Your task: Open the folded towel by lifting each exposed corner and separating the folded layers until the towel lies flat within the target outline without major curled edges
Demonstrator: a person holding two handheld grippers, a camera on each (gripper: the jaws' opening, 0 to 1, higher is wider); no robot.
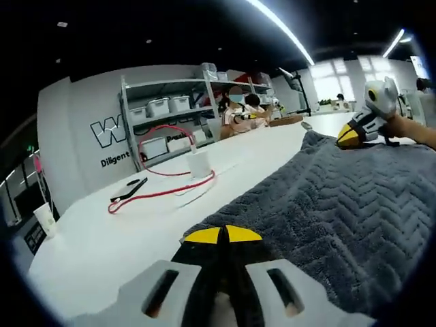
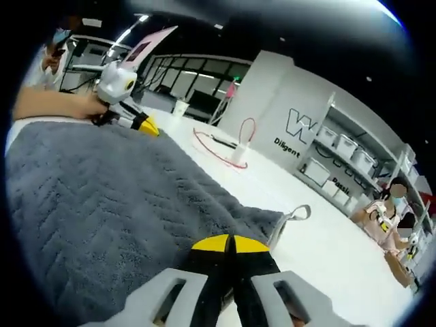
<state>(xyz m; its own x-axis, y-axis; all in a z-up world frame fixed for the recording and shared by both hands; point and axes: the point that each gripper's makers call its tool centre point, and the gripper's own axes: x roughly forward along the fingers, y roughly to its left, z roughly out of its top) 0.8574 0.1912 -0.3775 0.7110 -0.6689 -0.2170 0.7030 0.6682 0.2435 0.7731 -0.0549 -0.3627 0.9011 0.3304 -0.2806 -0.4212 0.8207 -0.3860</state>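
A dark grey towel (image 1: 340, 204) with a herringbone weave lies spread over the white table (image 1: 102, 238). My left gripper (image 1: 223, 235) has its yellow tips pressed together at the towel's near corner, shut on its edge. The right gripper (image 1: 355, 134), held by a hand, rests on the towel's far edge. In the right gripper view the towel (image 2: 102, 197) stretches away to the left. My right gripper (image 2: 228, 243) is shut on its edge, close to the corner with a hanging loop (image 2: 300, 213). The left gripper (image 2: 139, 122) sits at the far corner.
A red cable (image 1: 163, 187), a white charger block (image 1: 199, 165) and a black flat item (image 1: 128, 187) lie on the table beyond the towel. A paper cup (image 1: 44, 218) stands near the table's left edge. Shelving with white bins (image 1: 170, 109) and seated people (image 1: 238, 112) are behind.
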